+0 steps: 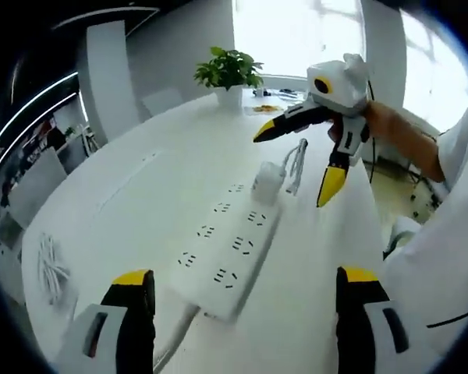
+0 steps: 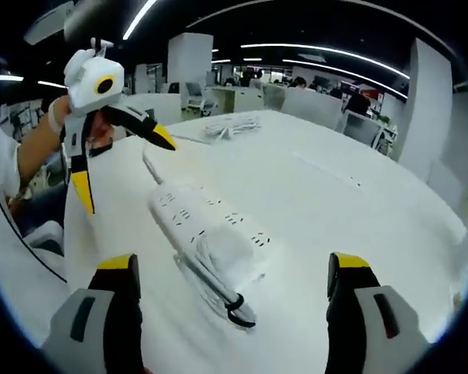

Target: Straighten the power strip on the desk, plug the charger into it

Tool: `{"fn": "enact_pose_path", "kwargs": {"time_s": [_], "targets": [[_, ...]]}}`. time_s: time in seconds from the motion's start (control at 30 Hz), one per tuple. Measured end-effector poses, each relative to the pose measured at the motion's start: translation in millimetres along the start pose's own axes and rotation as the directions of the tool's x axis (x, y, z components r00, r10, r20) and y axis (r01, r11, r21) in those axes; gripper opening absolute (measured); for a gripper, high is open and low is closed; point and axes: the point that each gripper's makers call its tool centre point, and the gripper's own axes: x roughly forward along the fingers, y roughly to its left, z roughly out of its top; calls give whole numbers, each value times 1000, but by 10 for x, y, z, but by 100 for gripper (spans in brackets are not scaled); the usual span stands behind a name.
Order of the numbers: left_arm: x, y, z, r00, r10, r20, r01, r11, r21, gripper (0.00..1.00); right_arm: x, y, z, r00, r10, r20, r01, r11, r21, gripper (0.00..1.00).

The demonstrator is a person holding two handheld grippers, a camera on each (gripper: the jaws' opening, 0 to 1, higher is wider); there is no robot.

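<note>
two sets of tongs, both spread wide with nothing between the jaws. left tongs (image 1: 246,300) low over the white counter (image 1: 140,179), at the near end of the white power strip (image 1: 232,248), which lies flat and runs away toward the far side; seen again in the right gripper view as left tongs (image 2: 121,167) held up in a hand (image 2: 58,117) beyond the strip's cord end. white charger (image 1: 267,185) standing on the far end of the strip, its bundled cable (image 1: 296,165) trailing just beside it on the counter. right tongs (image 1: 300,160) hanging in the air above charger and cable, touching neither, gripped by a hand (image 1: 382,121). from the right gripper view, right tongs (image 2: 230,292) above the charger (image 2: 230,253), cable (image 2: 218,292) coiled and tied right below, power strip (image 2: 203,214) stretching away. potted plant (image 1: 228,74) at the far edge of the counter; loose white cords (image 1: 51,269) well apart from the strip at the left edge.
</note>
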Motion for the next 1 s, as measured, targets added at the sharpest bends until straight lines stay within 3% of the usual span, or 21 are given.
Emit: {"fn": "enact_pose_path", "kwargs": {"time_s": [0.13,0.27,0.33,0.4,0.43,0.77,1.0], "targets": [[-69,-32,-68,1000,15,3,-15,1000,-14,96,-46,41,-49,1000,-12,-11,13,1000,22,97],[-143,-7,-151,999,41,4,-41,996,-79,96,-103,0,-2,999,-38,-3,38,999,17,97],[-183,3,-241,998,57,-31,-60,991,-119,96,-158,15,9,999,-47,3,47,999,20,97],[-245,16,-383,992,80,-100,-95,984,-153,96,-214,36,13,998,-56,10,56,998,21,97],[-357,-10,-439,991,93,-95,-110,975,-193,96,-325,39,10,997,-80,18,80,996,31,97],[-643,-167,-402,989,142,-49,-149,970,-191,96,-576,64,-22,992,-122,29,121,992,38,97],[-751,-190,-563,984,168,-66,-179,959,-218,96,-720,77,-88,989,-147,30,145,987,64,96]]}}
